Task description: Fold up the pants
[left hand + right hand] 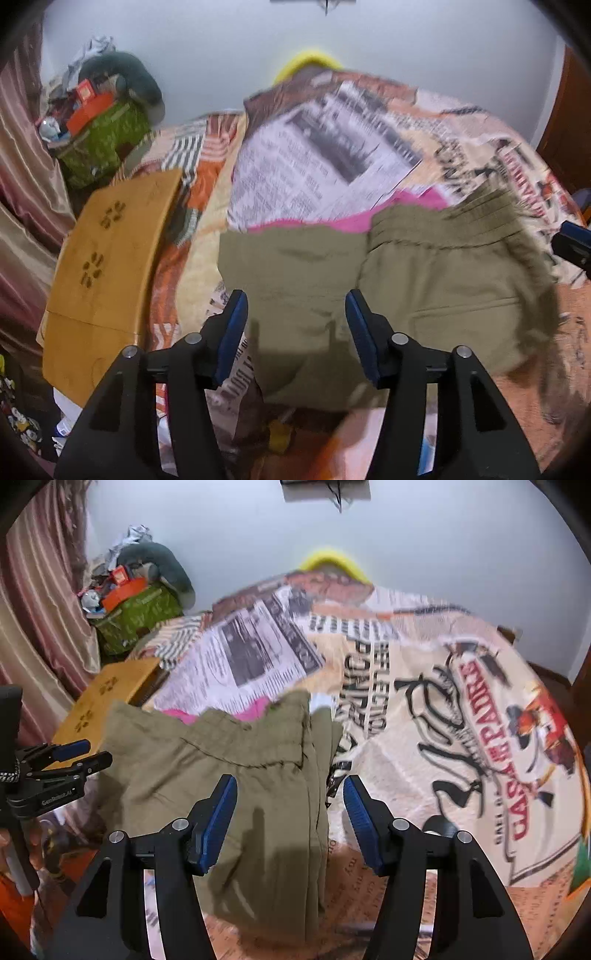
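A home bedroom: printed bedspread (443, 709), striped curtain (40, 602), cluttered green box (99, 144) by the wall.

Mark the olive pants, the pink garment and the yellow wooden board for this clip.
olive pants (454, 291), left wrist view, on the panel above the pocket slit.
pink garment (354, 220), left wrist view, on the strip showing past the pants.
yellow wooden board (110, 258), left wrist view, on its flat top.
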Available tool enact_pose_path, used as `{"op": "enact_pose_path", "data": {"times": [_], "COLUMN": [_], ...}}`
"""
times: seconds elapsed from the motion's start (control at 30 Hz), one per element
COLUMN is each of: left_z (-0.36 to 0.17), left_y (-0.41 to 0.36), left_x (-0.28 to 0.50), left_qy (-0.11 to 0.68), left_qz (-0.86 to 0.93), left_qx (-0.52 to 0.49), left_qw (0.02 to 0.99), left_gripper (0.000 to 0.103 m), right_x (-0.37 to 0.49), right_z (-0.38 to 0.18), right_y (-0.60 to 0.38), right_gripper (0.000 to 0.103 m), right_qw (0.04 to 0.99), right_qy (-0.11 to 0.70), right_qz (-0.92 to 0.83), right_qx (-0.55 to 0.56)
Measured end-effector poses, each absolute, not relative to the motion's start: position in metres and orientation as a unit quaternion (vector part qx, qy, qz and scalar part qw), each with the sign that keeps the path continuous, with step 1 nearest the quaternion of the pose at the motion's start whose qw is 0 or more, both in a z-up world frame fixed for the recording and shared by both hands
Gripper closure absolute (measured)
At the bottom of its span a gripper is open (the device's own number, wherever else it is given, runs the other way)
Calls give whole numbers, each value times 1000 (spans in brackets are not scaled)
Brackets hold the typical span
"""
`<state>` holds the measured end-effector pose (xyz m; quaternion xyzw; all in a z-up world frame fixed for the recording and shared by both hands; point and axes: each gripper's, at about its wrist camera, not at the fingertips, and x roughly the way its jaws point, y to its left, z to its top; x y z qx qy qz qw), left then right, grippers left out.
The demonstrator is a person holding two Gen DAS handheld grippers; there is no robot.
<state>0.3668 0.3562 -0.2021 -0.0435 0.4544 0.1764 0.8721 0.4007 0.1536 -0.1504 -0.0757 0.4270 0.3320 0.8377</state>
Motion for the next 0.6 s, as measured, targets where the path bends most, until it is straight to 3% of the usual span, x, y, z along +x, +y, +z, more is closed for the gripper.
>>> {"op": "enact_pose_path", "data": {"times": [0.27, 0.6], "left_z": [-103, 11], "left_y": [303, 228], "left_x": [315, 194], "left_qy": [370, 223], "left_qz": [150, 121], "left_qx": [-32, -28], "left_qw": [916, 967], "left_gripper": [41, 37], "right_x": [345, 246], "right_z": [-64, 34], "right_y": [128, 80], "right_gripper": [47, 47], "right_qw": [860, 879], "right_qy": [347, 223], "right_qz": [369, 421], "right_qx": [-56, -22]}}
